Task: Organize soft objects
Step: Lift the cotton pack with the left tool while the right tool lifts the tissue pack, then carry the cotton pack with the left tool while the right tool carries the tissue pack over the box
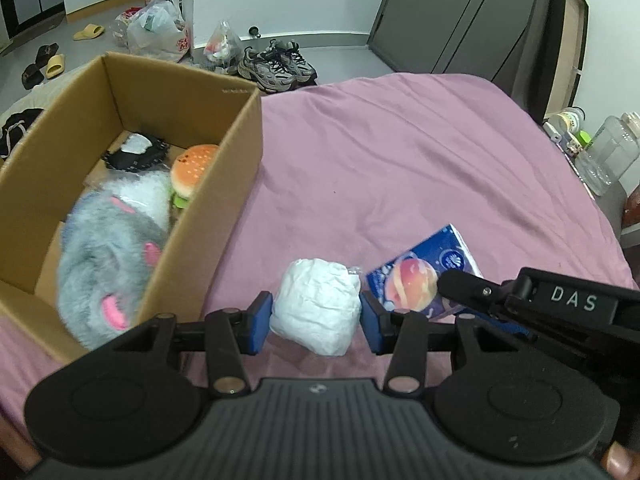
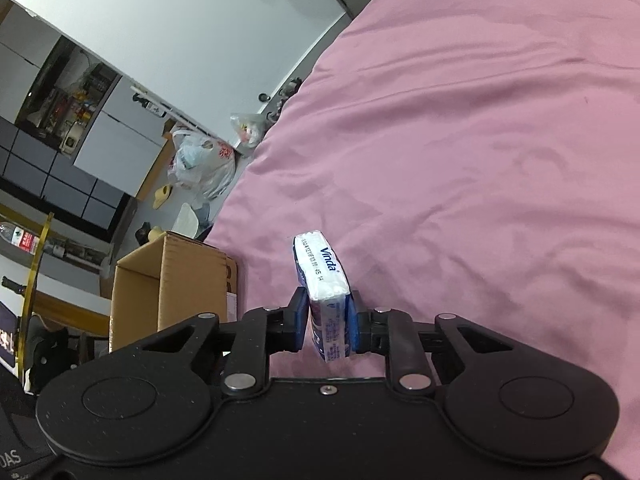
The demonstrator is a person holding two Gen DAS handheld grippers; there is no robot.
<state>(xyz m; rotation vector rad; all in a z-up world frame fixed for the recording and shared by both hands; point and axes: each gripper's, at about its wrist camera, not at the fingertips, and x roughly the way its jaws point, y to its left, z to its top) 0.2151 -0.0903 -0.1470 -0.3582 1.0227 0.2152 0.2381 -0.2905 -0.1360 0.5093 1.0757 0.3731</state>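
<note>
Your left gripper (image 1: 316,314) pinches a white bundle (image 1: 316,305) between its blue pads (image 1: 262,322), just above the pink bedsheet (image 1: 420,168) and beside the cardboard box (image 1: 224,168). Your right gripper (image 2: 328,324) clamps a blue tissue pack (image 2: 326,292) edge-on over the sheet; in the left view that pack (image 1: 420,272) sits just right of the bundle. Inside the box lie a grey plush (image 1: 108,256) and a burger toy (image 1: 194,172).

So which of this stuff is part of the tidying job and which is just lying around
Job: cardboard box, white bundle, tissue pack, grey plush, burger toy.
Lying about: sneakers, plastic bags, slippers, clear jug.
</note>
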